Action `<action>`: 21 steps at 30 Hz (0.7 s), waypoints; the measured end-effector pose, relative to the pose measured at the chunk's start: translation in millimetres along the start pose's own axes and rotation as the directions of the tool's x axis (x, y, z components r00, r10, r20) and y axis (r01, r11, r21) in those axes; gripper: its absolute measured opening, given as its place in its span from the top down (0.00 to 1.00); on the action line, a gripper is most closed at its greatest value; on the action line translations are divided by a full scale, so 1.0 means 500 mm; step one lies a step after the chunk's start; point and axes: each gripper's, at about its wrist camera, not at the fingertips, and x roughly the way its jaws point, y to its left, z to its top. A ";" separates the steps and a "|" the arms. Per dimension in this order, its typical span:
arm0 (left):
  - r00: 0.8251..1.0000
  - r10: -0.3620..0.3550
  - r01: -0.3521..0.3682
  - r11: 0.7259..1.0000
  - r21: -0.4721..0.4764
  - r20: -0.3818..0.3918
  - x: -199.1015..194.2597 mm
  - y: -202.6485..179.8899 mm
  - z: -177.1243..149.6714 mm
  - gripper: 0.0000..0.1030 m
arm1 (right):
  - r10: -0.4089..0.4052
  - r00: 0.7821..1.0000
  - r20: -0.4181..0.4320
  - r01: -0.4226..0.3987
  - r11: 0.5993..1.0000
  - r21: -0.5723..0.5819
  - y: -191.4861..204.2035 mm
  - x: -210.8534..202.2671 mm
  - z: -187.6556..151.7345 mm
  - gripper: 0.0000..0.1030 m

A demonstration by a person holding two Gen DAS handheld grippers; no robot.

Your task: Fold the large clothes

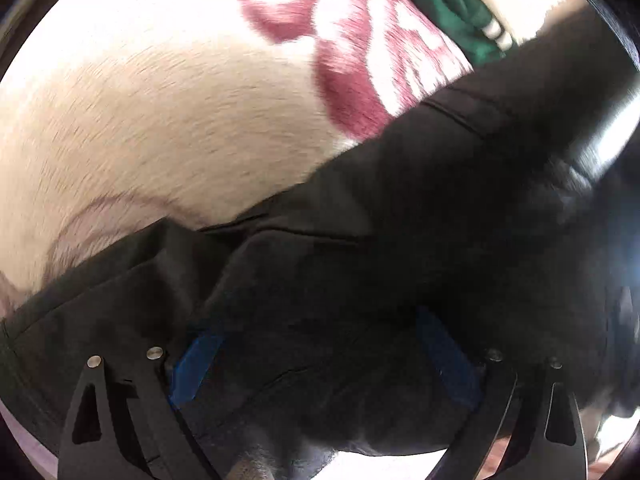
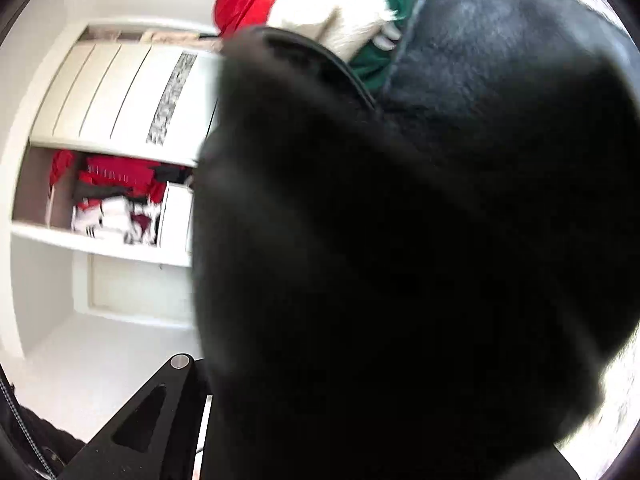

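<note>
in the left wrist view the left gripper (image 1: 320, 352) is seen spread wide, the black garment (image 1: 400, 220) draped between its fingers over a cream blanket (image 1: 140, 120) — not pinched. in the right wrist view the right gripper (image 2: 168, 432) is smothered by black cloth; its state cannot be told. a mid-fold lift is judged; a firm edge grasp is called for next.

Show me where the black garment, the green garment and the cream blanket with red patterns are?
black garment (image 1: 400, 208): left wrist view, on its seamed middle.
green garment (image 1: 448, 4): left wrist view, on its folded body.
cream blanket (image 1: 160, 100): left wrist view, on its plain fuzzy area.
</note>
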 end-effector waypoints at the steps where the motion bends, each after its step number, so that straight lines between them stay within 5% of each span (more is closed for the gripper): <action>1: 1.000 -0.020 0.020 1.000 -0.019 0.000 -0.008 0.012 -0.003 0.04 | -0.019 1.000 -0.002 0.019 1.000 -0.022 0.026 0.017 0.002 0.78; 5: 0.999 -0.024 0.027 0.996 -0.082 0.042 -0.100 0.073 -0.046 0.08 | -0.119 0.993 -0.017 0.114 0.977 -0.182 0.153 0.060 -0.040 0.79; 7: 0.996 0.034 -0.026 0.994 -0.102 0.084 -0.188 0.130 -0.091 0.08 | -0.157 0.987 -0.029 0.145 0.957 -0.252 0.206 0.088 -0.068 0.79; 11: 0.983 0.131 -0.107 0.979 -0.174 0.132 -0.341 0.268 -0.190 0.07 | -0.296 0.950 -0.096 0.214 0.845 -0.490 0.350 0.212 -0.196 0.79; 15: 0.950 0.260 -0.217 0.948 -0.234 0.171 -0.452 0.388 -0.281 0.07 | -0.445 0.867 -0.225 0.217 0.743 -0.633 0.405 0.392 -0.344 0.77; 18: 0.930 0.318 -0.255 0.920 -0.299 0.183 -0.482 0.458 -0.364 0.07 | -0.582 0.739 -0.340 0.208 0.676 -0.708 0.389 0.527 -0.457 0.68; 19: 0.926 0.326 -0.252 0.910 -0.330 0.192 -0.500 0.483 -0.383 0.07 | -0.601 0.721 -0.346 0.214 0.667 -0.714 0.386 0.545 -0.475 0.59; 21: 0.919 0.333 -0.243 0.900 -0.361 0.212 -0.512 0.504 -0.398 0.07 | -0.571 0.717 -0.399 0.187 0.710 -0.679 0.391 0.567 -0.509 0.27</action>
